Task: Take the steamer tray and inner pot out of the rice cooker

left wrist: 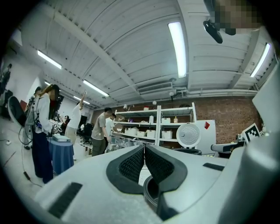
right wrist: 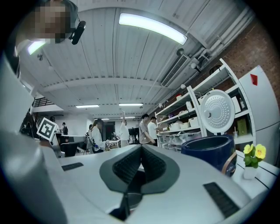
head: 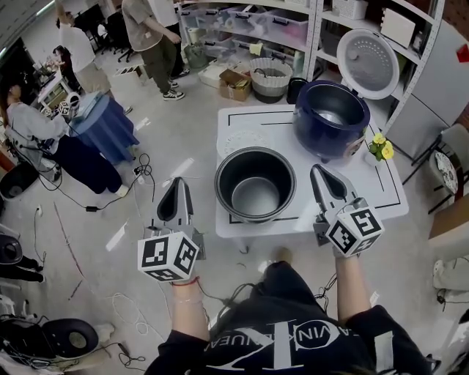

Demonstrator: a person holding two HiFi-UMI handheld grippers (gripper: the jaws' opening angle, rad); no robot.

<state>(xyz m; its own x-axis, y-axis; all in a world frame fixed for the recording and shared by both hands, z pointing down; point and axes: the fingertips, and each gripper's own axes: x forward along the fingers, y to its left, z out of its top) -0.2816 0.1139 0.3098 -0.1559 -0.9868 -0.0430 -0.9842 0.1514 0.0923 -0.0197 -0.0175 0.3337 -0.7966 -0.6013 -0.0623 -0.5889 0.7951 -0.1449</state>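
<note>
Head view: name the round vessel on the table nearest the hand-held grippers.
The grey inner pot, at the table's near edge; the blue rice cooker stands farther back, lid up.

White table [head: 381, 187] with black line markings, yellow flowers [head: 382, 147] in a small vase near its right edge. Behind it: shelving [head: 256, 22], with a cardboard box [head: 236, 83] and grey basket [head: 270, 77] on the floor. Left: blue-draped round table [head: 108, 126], people [head: 150, 36] standing nearby. Cables [head: 139, 172] trail across the floor. Fluorescent strip [left wrist: 178, 48] overhead, brick wall [left wrist: 227, 118] at the back.
</note>
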